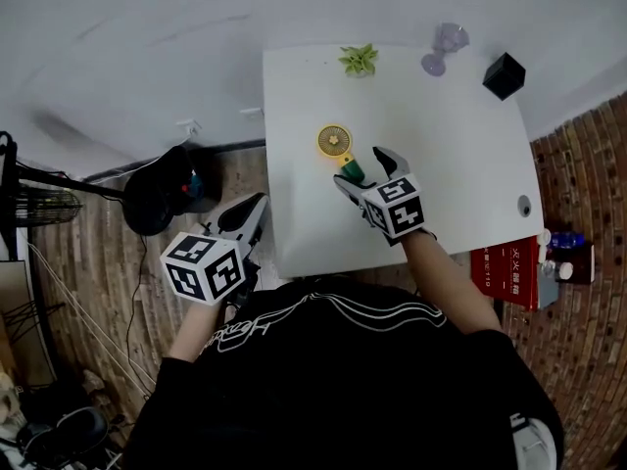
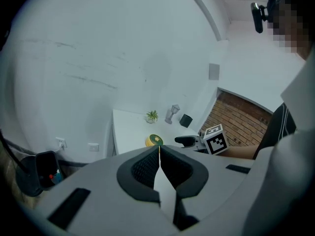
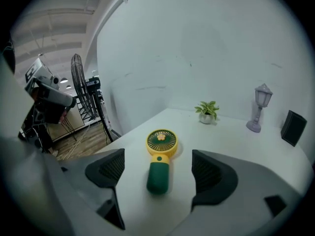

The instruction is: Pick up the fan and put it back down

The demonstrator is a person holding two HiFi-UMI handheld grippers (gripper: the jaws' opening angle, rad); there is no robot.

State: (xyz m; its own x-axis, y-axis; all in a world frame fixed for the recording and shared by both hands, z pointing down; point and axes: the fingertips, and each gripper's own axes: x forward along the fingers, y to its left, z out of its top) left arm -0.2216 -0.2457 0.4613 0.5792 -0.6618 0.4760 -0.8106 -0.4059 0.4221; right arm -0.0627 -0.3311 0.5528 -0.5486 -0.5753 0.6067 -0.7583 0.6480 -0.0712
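- Head view: your right gripper (image 1: pixel 364 169) reaches over the white rectangular table (image 1: pixel 451 155), its jaws spread wide to either side of the green handle of the small yellow-and-green handheld fan (image 1: pixel 340 153). The fan lies flat on the tabletop, its round yellow head pointing away from you. Your left gripper (image 1: pixel 257 207) hangs off the table's left edge, above the wood-plank floor (image 1: pixel 98 253). A little green potted plant (image 1: pixel 359 60), a lilac lantern-shaped ornament (image 1: pixel 445 47) and a black cube-shaped box (image 1: pixel 504 74) stand along the far side.
- Left gripper view: your jaws meet tip to tip with nothing between them. Beyond them you see the fan (image 2: pixel 154 140) on the table (image 2: pixel 128 127), with the right gripper (image 2: pixel 189 140) just beside it.
- Right gripper view: your two dark pads stand well apart, and the fan (image 3: pixel 159 161) lies in the gap between them, handle end nearest you. Neither pad touches it.
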